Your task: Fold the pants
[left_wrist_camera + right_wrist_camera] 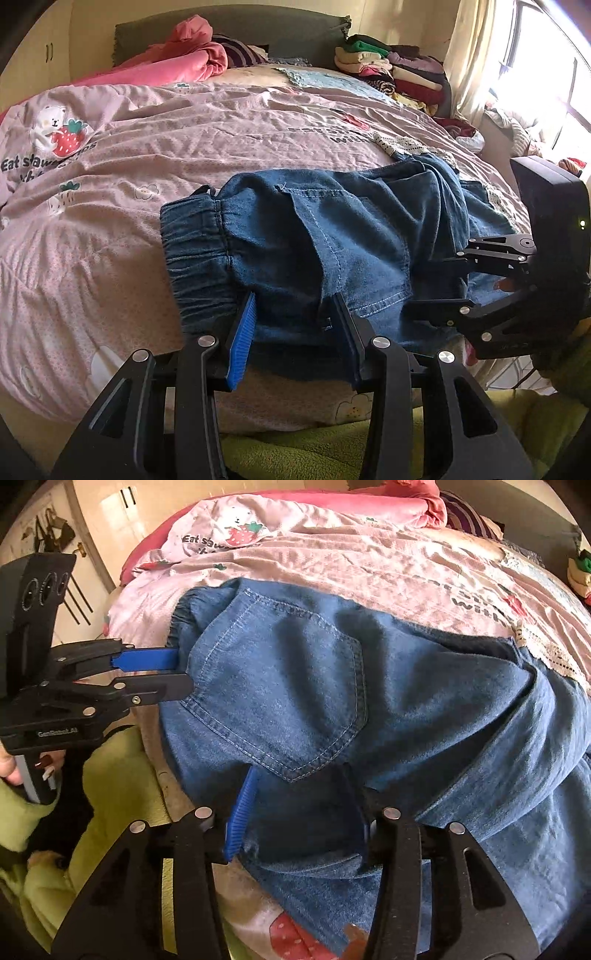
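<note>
- Blue denim pants (332,236) are lying bunched on a pink bedspread (184,147), elastic waistband (199,240) toward the left gripper.
- The left gripper (295,314) is standing part open around the hem below the waistband, pads not pressing.
- The right gripper (299,805) is also part open, straddling cloth below the back pocket (288,686).
- The denim is looking soft, floppy, moderately heavy; the thick waistband and stitched seams are probably offering the firmest hold.
</note>
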Demonstrator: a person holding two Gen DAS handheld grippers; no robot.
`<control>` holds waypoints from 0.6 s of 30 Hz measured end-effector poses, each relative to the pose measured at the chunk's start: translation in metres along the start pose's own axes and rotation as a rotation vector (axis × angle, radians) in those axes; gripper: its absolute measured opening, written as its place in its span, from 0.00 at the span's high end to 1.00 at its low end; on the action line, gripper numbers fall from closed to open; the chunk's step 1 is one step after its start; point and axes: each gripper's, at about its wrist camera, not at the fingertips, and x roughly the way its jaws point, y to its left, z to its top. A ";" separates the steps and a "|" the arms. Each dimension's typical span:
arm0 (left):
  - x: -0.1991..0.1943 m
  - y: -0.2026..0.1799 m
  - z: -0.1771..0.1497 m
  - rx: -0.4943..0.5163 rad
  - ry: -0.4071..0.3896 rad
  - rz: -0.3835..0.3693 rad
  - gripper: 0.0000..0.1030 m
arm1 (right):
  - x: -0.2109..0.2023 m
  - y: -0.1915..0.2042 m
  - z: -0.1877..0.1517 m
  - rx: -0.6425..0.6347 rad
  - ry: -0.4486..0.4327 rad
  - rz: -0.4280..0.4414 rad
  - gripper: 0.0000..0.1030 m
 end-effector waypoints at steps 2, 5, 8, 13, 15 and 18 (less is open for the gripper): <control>-0.003 0.001 0.000 -0.014 -0.007 -0.024 0.55 | -0.008 0.000 -0.001 0.015 -0.021 0.007 0.56; -0.008 -0.001 0.001 -0.013 -0.023 -0.022 0.53 | -0.029 -0.004 0.001 0.040 -0.063 -0.002 0.50; -0.019 -0.004 0.004 -0.025 -0.043 -0.024 0.49 | -0.050 -0.015 -0.001 0.071 -0.104 -0.029 0.43; -0.048 -0.014 0.011 -0.013 -0.102 -0.005 0.35 | -0.080 -0.042 -0.005 0.140 -0.170 -0.091 0.36; -0.056 -0.020 0.013 -0.010 -0.116 -0.008 0.32 | -0.088 -0.054 -0.006 0.166 -0.189 -0.123 0.35; -0.060 -0.030 0.016 0.006 -0.121 -0.022 0.25 | -0.099 -0.072 -0.009 0.210 -0.217 -0.159 0.31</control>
